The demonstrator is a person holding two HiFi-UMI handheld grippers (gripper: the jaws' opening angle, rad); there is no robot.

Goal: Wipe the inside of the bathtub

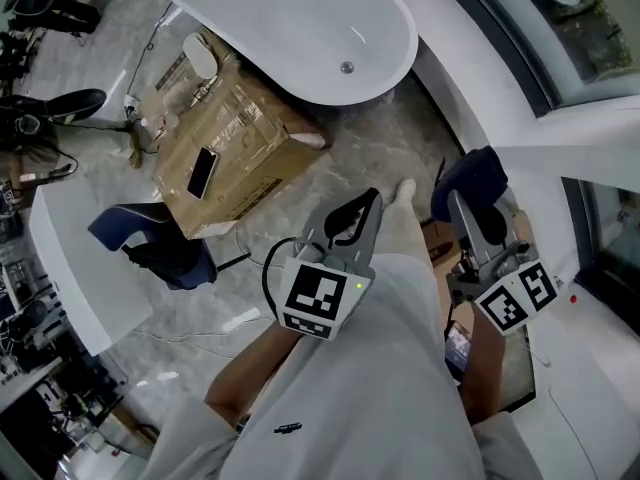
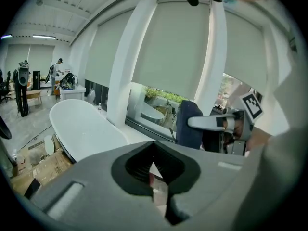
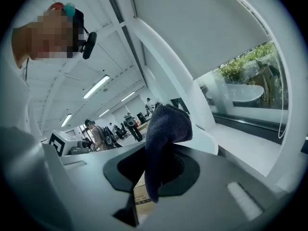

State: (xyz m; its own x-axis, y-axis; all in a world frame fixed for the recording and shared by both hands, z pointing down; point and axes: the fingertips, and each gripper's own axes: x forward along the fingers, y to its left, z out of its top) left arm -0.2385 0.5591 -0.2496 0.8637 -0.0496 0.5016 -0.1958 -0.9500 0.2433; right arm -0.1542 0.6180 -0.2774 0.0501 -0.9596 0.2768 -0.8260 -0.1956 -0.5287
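Note:
The white bathtub (image 1: 300,23) stands at the top of the head view, its drain (image 1: 346,67) showing; it is ahead of both grippers and some way off. My left gripper (image 1: 368,206) is held over the floor in front of me, jaws shut with nothing between them. My right gripper (image 1: 468,206) is shut on a dark blue cloth (image 1: 472,178), which bunches up above its jaws. The left gripper view shows its own shut jaws (image 2: 156,174), the tub (image 2: 82,124) to the left and the cloth (image 2: 191,124) to the right. In the right gripper view the cloth (image 3: 163,134) drapes down between the jaws (image 3: 156,170).
A cardboard box (image 1: 240,138) with a phone (image 1: 201,172) on it sits just left of the tub. A dark blue chair (image 1: 150,240) and a white counter (image 1: 70,258) are at the left. Cables (image 1: 250,260) lie on the marble floor. A white window ledge (image 1: 520,98) runs along the right.

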